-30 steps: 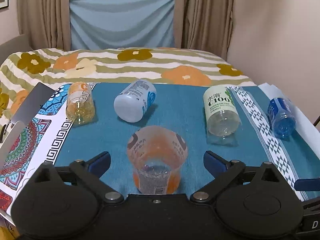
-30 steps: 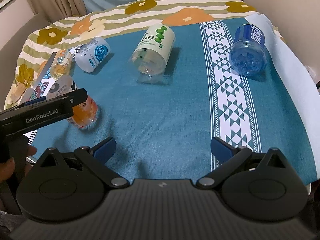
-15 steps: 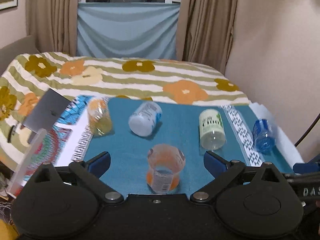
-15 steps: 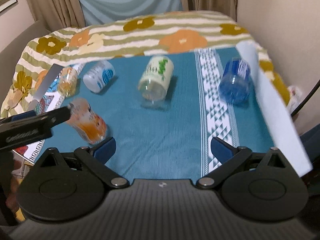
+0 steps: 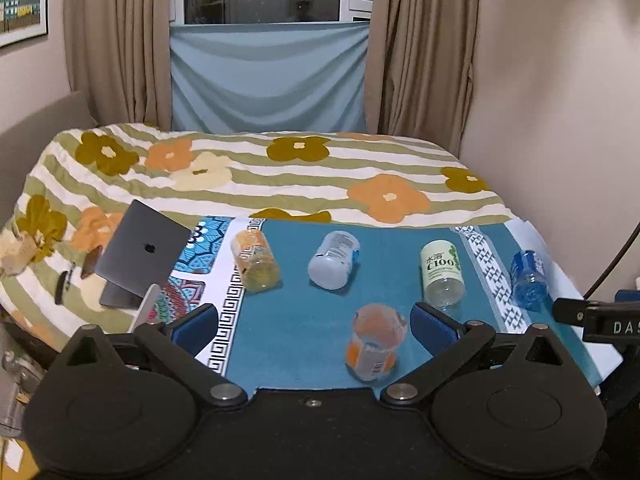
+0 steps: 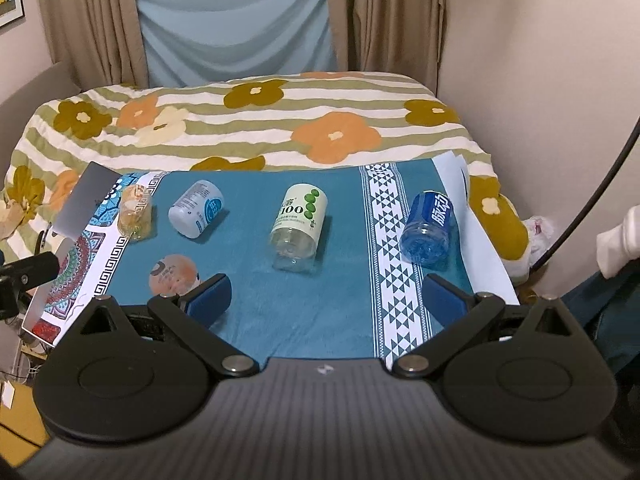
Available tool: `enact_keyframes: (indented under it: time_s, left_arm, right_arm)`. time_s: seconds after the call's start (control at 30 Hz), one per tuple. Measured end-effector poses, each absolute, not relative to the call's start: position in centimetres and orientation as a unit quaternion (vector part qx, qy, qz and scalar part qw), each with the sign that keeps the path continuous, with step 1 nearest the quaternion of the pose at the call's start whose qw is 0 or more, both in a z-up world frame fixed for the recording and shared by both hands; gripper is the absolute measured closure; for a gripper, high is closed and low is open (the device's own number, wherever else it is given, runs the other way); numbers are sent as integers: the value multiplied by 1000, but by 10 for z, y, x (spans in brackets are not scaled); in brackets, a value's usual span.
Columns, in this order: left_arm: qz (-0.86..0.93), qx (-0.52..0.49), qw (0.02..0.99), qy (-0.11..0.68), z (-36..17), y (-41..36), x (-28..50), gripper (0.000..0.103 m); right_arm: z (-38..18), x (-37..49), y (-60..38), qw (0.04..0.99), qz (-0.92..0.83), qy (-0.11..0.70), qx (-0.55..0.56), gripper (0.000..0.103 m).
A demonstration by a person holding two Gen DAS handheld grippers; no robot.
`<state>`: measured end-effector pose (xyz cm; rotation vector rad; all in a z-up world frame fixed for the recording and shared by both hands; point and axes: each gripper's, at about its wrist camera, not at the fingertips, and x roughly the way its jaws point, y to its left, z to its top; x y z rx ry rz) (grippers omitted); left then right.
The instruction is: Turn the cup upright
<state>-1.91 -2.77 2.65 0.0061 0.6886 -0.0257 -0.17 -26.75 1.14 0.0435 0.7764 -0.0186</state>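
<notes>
An orange-labelled clear cup point(image 5: 375, 341) stands upright on the teal cloth point(image 5: 296, 320), near its front edge; it also shows in the right wrist view point(image 6: 174, 274). Four other cups lie on their sides further back: a yellow-orange one point(image 5: 256, 266), a white one point(image 5: 334, 266), a green-and-white one point(image 5: 442, 274) and a blue one point(image 5: 528, 276). My left gripper point(image 5: 314, 322) is open and empty, held above and behind the upright cup. My right gripper point(image 6: 326, 298) is open and empty above the cloth's front.
A grey laptop point(image 5: 140, 254) leans at the cloth's left edge. A flowered bedspread point(image 5: 280, 176) lies behind the cloth. A wall point(image 5: 560, 120) is close on the right. A black cable point(image 6: 592, 184) hangs at the right.
Both grippers have pulled back and up from the cloth, so the cups look smaller. The orange cup stays standing where it was, free of the left gripper.
</notes>
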Motion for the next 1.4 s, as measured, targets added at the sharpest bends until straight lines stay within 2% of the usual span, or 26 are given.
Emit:
enact_keyframes:
  time_s: [1.4]
  left_arm:
    - [-33, 16, 943, 330, 26, -21, -20, 0]
  right_arm:
    - [12, -16, -250, 928, -21, 372, 14, 0]
